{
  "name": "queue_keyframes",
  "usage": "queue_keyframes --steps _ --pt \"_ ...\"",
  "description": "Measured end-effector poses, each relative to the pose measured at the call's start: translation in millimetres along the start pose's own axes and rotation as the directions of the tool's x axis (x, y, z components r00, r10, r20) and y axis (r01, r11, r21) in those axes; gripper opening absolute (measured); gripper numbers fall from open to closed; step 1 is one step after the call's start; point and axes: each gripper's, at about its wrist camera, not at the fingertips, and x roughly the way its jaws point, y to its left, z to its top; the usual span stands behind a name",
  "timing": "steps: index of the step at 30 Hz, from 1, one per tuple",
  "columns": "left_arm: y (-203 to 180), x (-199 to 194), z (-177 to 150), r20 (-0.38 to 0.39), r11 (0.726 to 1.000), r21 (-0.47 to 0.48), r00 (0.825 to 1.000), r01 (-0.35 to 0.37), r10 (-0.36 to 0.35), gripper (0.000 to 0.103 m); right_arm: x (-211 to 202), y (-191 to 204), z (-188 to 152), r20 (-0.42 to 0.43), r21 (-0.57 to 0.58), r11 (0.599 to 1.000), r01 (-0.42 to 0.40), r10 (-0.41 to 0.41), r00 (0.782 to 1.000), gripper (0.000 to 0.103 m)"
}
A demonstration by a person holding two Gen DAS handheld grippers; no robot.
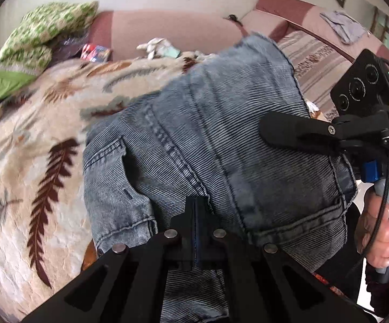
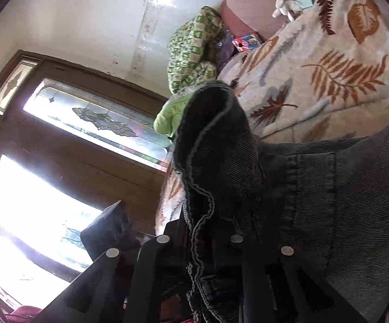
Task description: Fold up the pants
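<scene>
The jeans (image 1: 207, 123) are clamped by both grippers, left (image 1: 198, 207) and right (image 2: 202, 231), above the blanket (image 1: 32, 161).

Faded blue ribbed pants (image 1: 207, 123); cream blanket (image 1: 32, 161) with brown leaf print

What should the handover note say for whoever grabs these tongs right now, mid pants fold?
Left tongs: shut, pinching the jeans at the near edge.
Right tongs: nearly shut; its own camera shows a bunched hem or waistband edge of the jeans between the fingers, so it looks gripped.
Jeans: grey-blue denim, partly folded and lifted off the leaf-print blanket on the bed, held up between both tongs.
Done: at least one fold appears to be in; the fabric is doubled over.
Left: lay it flat on the blanket, finish the remaining fold, smooth, release both tongs.
Note: the green quilt and small items sit at the far end, clear of the work area.
</scene>
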Motion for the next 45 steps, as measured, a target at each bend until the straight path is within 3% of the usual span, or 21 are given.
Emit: queue_keyframes --steps 7,11,14,15,17,18,20,23,24,25,27,28,29,30,33,35,37,38,41,43,45 --pt "-45.5 52.4 8.4 -0.101 0.997 0.042 0.993 0.067 -0.063 0.000 -50.8 -35.6 -5.2 0.078 0.103 0.994 -0.024 0.016 0.997 0.013" --pt "-27.9 64.7 8.7 -0.152 0.992 -0.062 0.981 0.108 -0.117 0.000 -85.5 -104.8 -7.9 0.125 0.305 0.940 0.153 -0.198 0.972 0.031" --pt "-19.6 44.1 16.3 -0.114 0.997 -0.040 0.991 0.071 -0.075 0.004 -105.3 -139.6 -13.8 0.152 0.432 0.896 0.100 -0.182 0.971 0.036" --pt "-15.2 35.0 19.9 -0.087 0.997 -0.037 0.994 0.061 -0.064 0.008 -111.2 -137.2 -12.5 0.175 0.419 0.903 0.098 -0.186 0.967 0.036" --pt "-4.6 22.8 28.0 -0.037 0.999 -0.044 0.999 0.023 -0.025 0.038 -119.0 -119.7 -5.6 0.216 0.347 0.931 0.116 -0.199 0.956 0.036" --pt "2.1 18.1 32.0 -0.010 0.999 -0.050 1.000 -0.012 0.011 0.044 -118.9 -109.4 -1.3 0.229 0.311 0.944 0.111 -0.188 0.955 0.036" --pt "14.5 15.8 39.6 0.016 0.995 -0.077 0.998 -0.057 0.058 0.047 -110.0 -87.9 8.0 0.234 0.241 0.962 0.131 -0.189 0.954 0.036" --pt "29.6 21.4 40.3 0.006 0.991 -0.100 0.996 -0.086 0.087 0.048 -90.7 -57.5 16.3 0.243 0.116 0.961 0.250 -0.272 0.931 0.036" --pt "32.2 29.7 37.9 -0.023 0.989 -0.089 0.993 -0.121 0.120 0.048 -83.5 -50.3 18.7 0.251 0.086 0.946 0.312 -0.324 0.912 0.036" --pt "35.8 36.3 35.6 -0.051 0.987 -0.085 0.990 -0.135 0.131 0.048 -76.9 -42.3 20.0 0.270 0.054 0.910 0.412 -0.410 0.871 0.036" --pt "40.4 54.8 24.7 -0.112 0.987 -0.070 0.984 -0.148 0.139 0.052 -75.9 -28.4 18.0 0.353 0.010 0.796 0.605 -0.569 0.743 0.036" --pt "41.3 61.4 19.4 -0.125 0.984 -0.057 0.979 -0.169 0.161 0.060 -74.7 -22.5 17.6 0.391 -0.006 0.765 0.644 -0.591 0.706 0.036" --pt "39.1 61.2 11.4 -0.128 0.981 -0.047 0.975 -0.187 0.180 0.067 -76.8 -19.8 17.5 0.407 -0.019 0.764 0.645 -0.584 0.703 0.036" --pt "40.8 65.7 8.4 -0.131 0.978 -0.045 0.972 -0.205 0.197 0.070 -76.0 -18.6 17.9 0.403 -0.028 0.777 0.628 -0.567 0.719 0.036" --pt "53.6 72.0 7.4 -0.156 0.975 -0.125 0.974 -0.184 0.164 0.081 -64.0 -19.4 20.5 0.363 -0.068 0.771 0.633 -0.572 0.736 0.036" --pt "63.5 75.6 8.9 -0.176 0.969 -0.173 0.974 -0.177 0.146 0.089 -39.8 -36.5 22.5 0.274 -0.096 0.780 0.619 -0.577 0.769 0.036" --pt "68.6 74.2 7.7 -0.174 0.969 -0.193 0.977 -0.155 0.121 0.089 -23.0 -66.7 24.6 0.173 -0.067 0.765 0.640 -0.623 0.763 0.043" --pt "68.4 71.0 7.1 -0.172 0.969 -0.192 0.978 -0.152 0.119 0.089 -24.3 -80.9 24.2 0.175 -0.035 0.787 0.617 -0.603 0.779 0.053" --pt "65.7 54.6 3.8 -0.149 0.971 -0.188 0.982 -0.146 0.119 0.088 -42.1 -102.0 28.9 0.145 0.097 0.865 0.492 -0.501 0.853 0.053" --pt "62.8 37.9 0.2 -0.113 0.975 -0.179 0.988 -0.128 0.108 0.088 -50.0 -93.2 26.7 0.144 0.089 0.863 0.497 -0.505 0.851 0.053" --pt "56.4 20.2 -3.0 -0.072 0.982 -0.150 0.992 -0.116 0.106 0.088 -60.1 -76.8 20.1 0.181 0.047 0.847 0.529 -0.528 0.830 0.054"
